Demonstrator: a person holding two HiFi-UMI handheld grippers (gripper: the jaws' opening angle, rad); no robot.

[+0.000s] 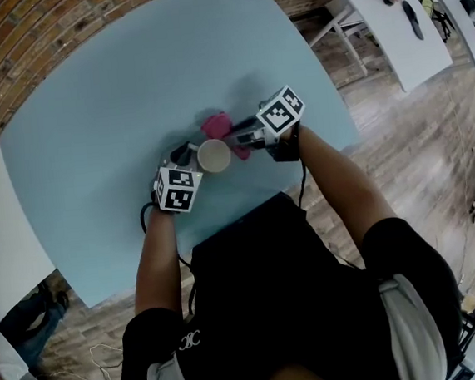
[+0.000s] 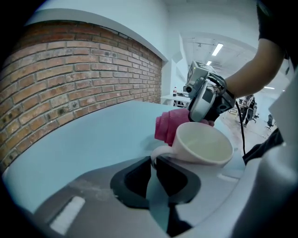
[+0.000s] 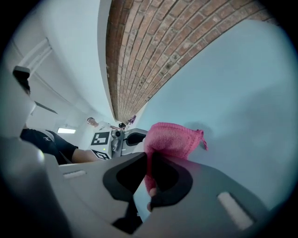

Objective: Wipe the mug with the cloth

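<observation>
A cream mug point(image 1: 214, 155) is held over the light blue table point(image 1: 113, 113), mouth up. My left gripper point(image 1: 191, 158) is shut on its handle; in the left gripper view the handle point(image 2: 160, 151) sits pinched where the jaws point(image 2: 153, 160) meet, and the mug's bowl point(image 2: 205, 146) lies just beyond. A pink cloth point(image 1: 217, 127) is bunched against the mug's far side. My right gripper point(image 1: 239, 136) is shut on that cloth. In the right gripper view the cloth point(image 3: 173, 139) bulges out past the closed jaws point(image 3: 150, 160). There the mug is hidden behind the cloth.
A brick wall point(image 1: 7, 48) runs along the table's far edge. White tables point(image 1: 397, 27) stand at the right over a wooden floor point(image 1: 418, 159). The table's near edge point(image 1: 224, 228) lies close to the person's body.
</observation>
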